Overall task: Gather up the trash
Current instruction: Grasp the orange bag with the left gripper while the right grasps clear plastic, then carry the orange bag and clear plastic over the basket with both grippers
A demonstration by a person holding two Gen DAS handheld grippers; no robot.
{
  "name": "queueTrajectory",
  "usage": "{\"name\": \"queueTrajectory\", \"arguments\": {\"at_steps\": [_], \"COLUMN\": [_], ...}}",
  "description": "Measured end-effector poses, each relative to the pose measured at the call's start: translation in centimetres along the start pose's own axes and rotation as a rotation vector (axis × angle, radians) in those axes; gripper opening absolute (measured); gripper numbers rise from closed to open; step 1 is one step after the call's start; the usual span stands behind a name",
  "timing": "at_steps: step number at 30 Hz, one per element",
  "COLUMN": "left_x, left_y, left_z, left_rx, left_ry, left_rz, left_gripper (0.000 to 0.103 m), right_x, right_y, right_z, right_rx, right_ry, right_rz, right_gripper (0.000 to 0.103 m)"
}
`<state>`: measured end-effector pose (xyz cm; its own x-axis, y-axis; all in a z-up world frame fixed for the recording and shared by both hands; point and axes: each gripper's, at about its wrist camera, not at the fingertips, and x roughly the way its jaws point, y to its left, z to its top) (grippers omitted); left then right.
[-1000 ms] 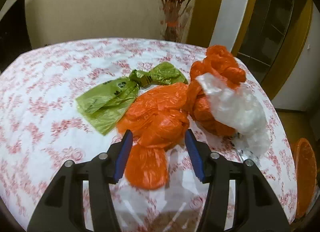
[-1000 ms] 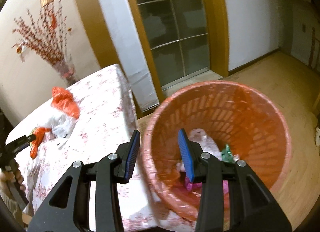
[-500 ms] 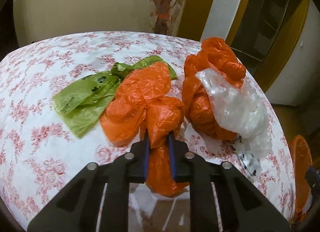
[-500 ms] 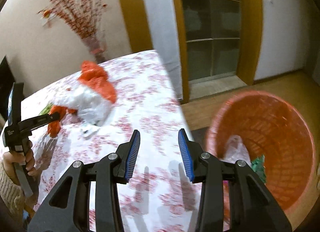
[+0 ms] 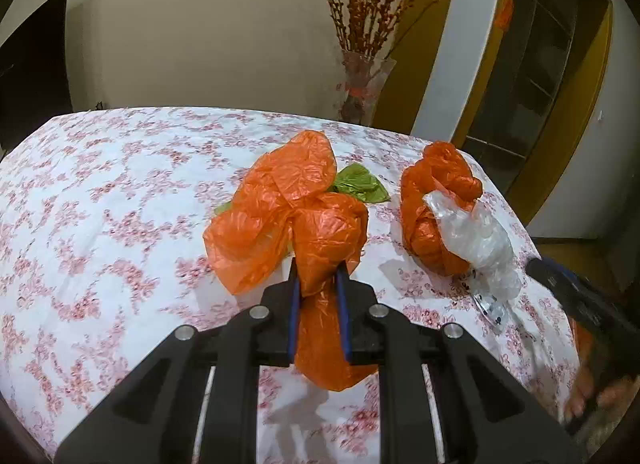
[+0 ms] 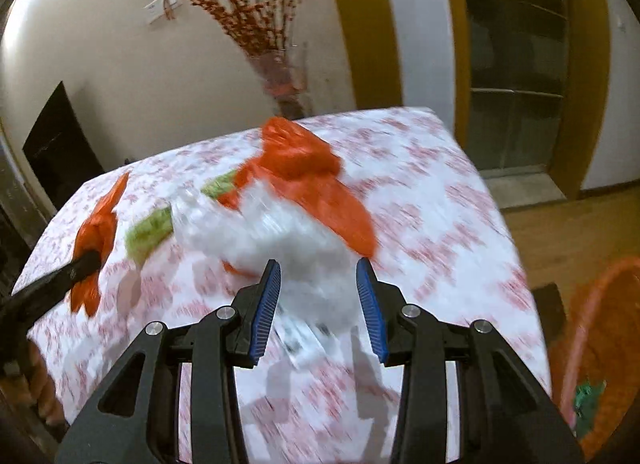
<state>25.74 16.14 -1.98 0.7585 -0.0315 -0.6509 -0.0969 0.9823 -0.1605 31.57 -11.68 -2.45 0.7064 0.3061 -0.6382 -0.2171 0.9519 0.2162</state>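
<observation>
- 2 grippers are at work over the counter [image 5: 100,200] with its flowered cloth: the left gripper [image 5: 319,284] is clamped on the gathered neck of an orange plastic bag [image 5: 304,200], and the right gripper [image 6: 319,290] hangs with its jaws apart and nothing between the pads.
- The orange plastic bag sits near the middle of the counter, its puffed body beyond the jaws and hiding most of a green bag [image 5: 358,184] behind it.
- It looks very light, thin, soft and slippery, so it probably needs little force. The bunched neck, where it is gripped, is the sensible hold, since loose film elsewhere would likely slide out.
- To the right lies a second orange bundle [image 5: 436,200] with a clear plastic bag [image 5: 476,240] resting against it. The right gripper faces this pile from the near side, the clear film just beyond its fingertips, though that view is blurred.
- An orange basket [image 6: 596,328] stands off the counter's right edge with some rubbish inside.
- Compared with 1 second ago, the left jaws have gone from wide open around the bag to closed on it, and the bag is raised. The right gripper has swung from the basket to the counter.
</observation>
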Motion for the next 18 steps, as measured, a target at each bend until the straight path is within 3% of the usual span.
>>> {"name": "queueTrajectory", "arguments": {"at_steps": [2, 4, 6, 7, 8, 11, 18], "left_x": [-0.4, -0.9, -1.1, -1.1, -1.1, -1.0, -1.1], "left_y": [0.4, 0.6, 0.6, 0.6, 0.6, 0.6, -0.3], "left_z": [0.0, 0.0, -0.1, -0.2, -0.2, -0.4, -0.9], "left_rx": [-0.006, -0.005, -0.007, -0.008, -0.008, -0.008, -0.003], "left_ry": [-0.002, -0.007, -0.002, 0.001, 0.003, 0.011, 0.021], "left_rz": [0.000, 0.000, -0.002, -0.004, -0.005, -0.012, -0.044], "left_gripper": [0.017, 0.017, 0.017, 0.017, 0.017, 0.017, 0.017], "right_x": [1.1, 2.2, 3.5, 3.7, 3.9, 3.3, -1.2], "right_y": [0.8, 1.2, 1.6, 1.5, 1.6, 1.8, 0.5], "right_z": [0.8, 1.1, 1.1, 0.8, 0.5, -0.5, -1.3], "right_rx": [-0.012, -0.022, -0.040, -0.046, -0.052, -0.072, -0.038], "right_ry": [0.003, 0.023, 0.059, 0.073, 0.084, 0.083, 0.019], "right_rz": [0.003, 0.001, -0.019, -0.022, -0.019, -0.019, -0.019], "right_gripper": [0.041, 0.050, 0.050, 0.045, 0.029, 0.013, 0.009]}}
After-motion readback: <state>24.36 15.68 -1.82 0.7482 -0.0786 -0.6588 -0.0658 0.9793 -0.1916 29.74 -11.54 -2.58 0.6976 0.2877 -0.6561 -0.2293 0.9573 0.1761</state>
